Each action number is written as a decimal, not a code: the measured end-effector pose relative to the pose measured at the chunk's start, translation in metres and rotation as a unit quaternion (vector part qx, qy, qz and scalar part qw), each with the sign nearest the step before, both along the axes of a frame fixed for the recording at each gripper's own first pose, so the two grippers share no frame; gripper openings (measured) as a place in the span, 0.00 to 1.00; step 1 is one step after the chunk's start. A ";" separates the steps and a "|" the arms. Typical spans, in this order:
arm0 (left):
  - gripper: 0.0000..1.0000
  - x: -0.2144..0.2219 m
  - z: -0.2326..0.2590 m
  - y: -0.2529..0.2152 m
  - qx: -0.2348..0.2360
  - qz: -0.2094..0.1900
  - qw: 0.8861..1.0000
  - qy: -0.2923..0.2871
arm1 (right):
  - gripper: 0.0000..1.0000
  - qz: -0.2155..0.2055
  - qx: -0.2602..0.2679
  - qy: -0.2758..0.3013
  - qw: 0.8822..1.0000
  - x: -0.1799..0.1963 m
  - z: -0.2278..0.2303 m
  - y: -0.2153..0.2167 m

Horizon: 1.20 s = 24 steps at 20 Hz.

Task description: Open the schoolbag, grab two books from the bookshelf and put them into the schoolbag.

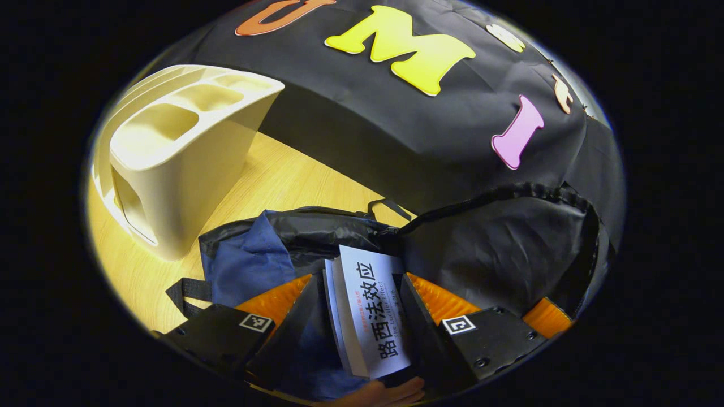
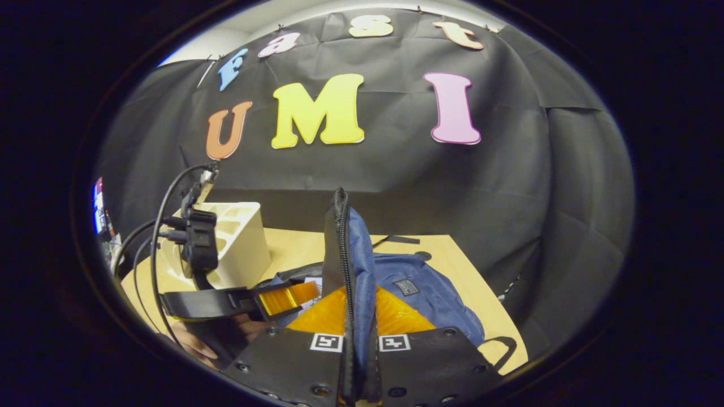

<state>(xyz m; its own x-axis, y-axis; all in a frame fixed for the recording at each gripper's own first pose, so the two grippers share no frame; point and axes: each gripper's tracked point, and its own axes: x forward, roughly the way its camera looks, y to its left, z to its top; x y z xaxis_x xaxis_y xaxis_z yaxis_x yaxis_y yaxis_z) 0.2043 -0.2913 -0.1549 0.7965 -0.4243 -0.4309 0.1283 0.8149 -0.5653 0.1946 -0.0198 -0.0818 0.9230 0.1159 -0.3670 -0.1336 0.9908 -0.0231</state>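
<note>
The right claw (image 2: pixel 360 339) pinches the schoolbag's zippered flap (image 2: pixel 346 254) upright over the tabletop (image 2: pixel 452 265); the left claw (image 2: pixel 283 298) reaches in beside the cream bookshelf (image 2: pixel 243 243).

Between our left gripper's (image 1: pixel 362 316) jaws, the book's (image 1: pixel 370 316) lower end is cut off and its far end hidden inside the schoolbag (image 1: pixel 271 254). We cannot see past the flap (image 2: pixel 355 271) pinched between our right gripper's (image 2: pixel 360 339) jaws.

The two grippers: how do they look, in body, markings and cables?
Each gripper has a black angular body with screws and small square black-and-white markers. These show on the left gripper in the left gripper view and on the right gripper in the right gripper view. The right gripper view also shows the left gripper from the side: a black mount on top and black cables looping away.
</note>
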 end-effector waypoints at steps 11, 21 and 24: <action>0.93 -0.032 0.037 0.111 0.118 0.056 0.987 -0.092 | 0.22 -0.044 -0.016 0.012 0.999 -0.013 -0.021 -0.001; 0.93 -0.086 0.082 0.196 0.208 0.121 0.956 -0.167 | 0.78 -0.050 -0.025 0.008 0.998 -0.050 -0.024 0.012; 0.93 -0.102 0.099 0.214 0.221 0.136 0.948 -0.185 | 0.83 -0.049 -0.024 -0.002 0.999 -0.066 -0.017 0.013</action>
